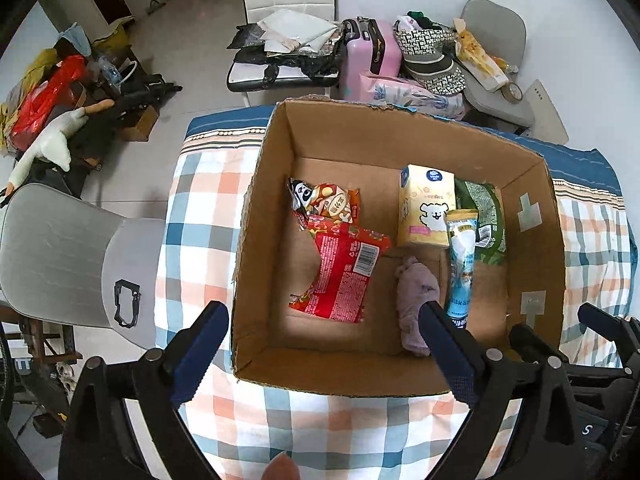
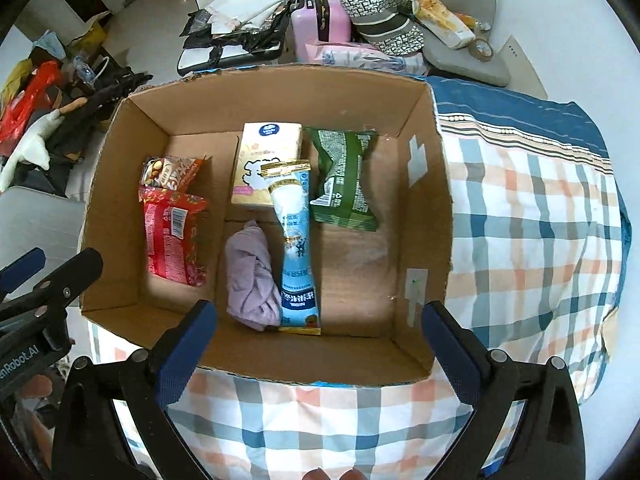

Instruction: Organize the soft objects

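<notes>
An open cardboard box (image 1: pixel 260 208) (image 2: pixel 440 184) stands on a checked cloth. Inside lie a red snack bag (image 1: pixel 344 276) (image 2: pixel 172 236), a small orange snack pack (image 1: pixel 326 202) (image 2: pixel 170 172), a yellow tissue pack (image 1: pixel 426 206) (image 2: pixel 262 160), a green bag (image 1: pixel 486 216) (image 2: pixel 346 178), a long blue packet (image 1: pixel 462 264) (image 2: pixel 296 248) and a bundled purple cloth (image 1: pixel 416 304) (image 2: pixel 252 280). My left gripper (image 1: pixel 324 320) is open and empty above the box's near left part. My right gripper (image 2: pixel 318 320) is open and empty above the near edge. Each gripper shows at the edge of the other's view.
The checked cloth (image 1: pixel 320 432) (image 2: pixel 532 240) covers the surface under the box. A grey chair (image 1: pixel 56 256) stands at the left. Behind are a pink suitcase (image 1: pixel 370 56), a cluttered white chair (image 1: pixel 288 40), bags and a white plush goose (image 1: pixel 44 144) on the floor.
</notes>
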`<state>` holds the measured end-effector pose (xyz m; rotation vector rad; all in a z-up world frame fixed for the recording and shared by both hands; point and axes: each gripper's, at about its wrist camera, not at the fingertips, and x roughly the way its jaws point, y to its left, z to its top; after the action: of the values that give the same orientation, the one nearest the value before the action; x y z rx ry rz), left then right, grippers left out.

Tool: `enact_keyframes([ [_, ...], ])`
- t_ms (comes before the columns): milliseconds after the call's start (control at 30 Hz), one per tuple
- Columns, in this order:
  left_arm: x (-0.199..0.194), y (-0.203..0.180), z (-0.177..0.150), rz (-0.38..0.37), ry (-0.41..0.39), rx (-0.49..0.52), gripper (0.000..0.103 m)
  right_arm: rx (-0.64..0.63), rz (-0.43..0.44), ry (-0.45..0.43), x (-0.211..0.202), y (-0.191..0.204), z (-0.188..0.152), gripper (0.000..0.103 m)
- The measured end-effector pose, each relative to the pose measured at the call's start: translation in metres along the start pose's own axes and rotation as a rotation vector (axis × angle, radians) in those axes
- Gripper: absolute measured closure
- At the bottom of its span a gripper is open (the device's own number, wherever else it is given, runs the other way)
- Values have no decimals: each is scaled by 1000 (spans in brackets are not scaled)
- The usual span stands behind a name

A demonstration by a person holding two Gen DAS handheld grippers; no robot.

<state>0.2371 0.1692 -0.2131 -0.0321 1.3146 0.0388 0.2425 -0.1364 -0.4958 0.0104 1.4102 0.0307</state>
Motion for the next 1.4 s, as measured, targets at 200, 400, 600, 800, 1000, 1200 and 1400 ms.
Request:
enact_keyframes([
  [200,-11,-4,-5,-1,-22,-7,6,12,1,-13,-8,-6,-6,0],
  [400,-41,-12,-14,0,-78,-4,6,24,7,-50,-32,-13,-14,0],
  [600,-92,-15,-33,-4,-157,-11,6,20,10,-140,-85,-19,-36,0],
  [800,-151,-15,-56,-18,-240,-9,6,20,40,-228,-145,-23,-66,0],
  [1000,-191,-13,-76,-8,-288,-12,6,15,57,-297,-197,-27,-94,0],
  [1200,-221,-13,-91,5,-329,0,6,6,36,-365,-237,-29,-113,0],
  [1400,-238,-13,-99,0,-357,-6,6,9,28,-400,-263,-33,-126,0],
])
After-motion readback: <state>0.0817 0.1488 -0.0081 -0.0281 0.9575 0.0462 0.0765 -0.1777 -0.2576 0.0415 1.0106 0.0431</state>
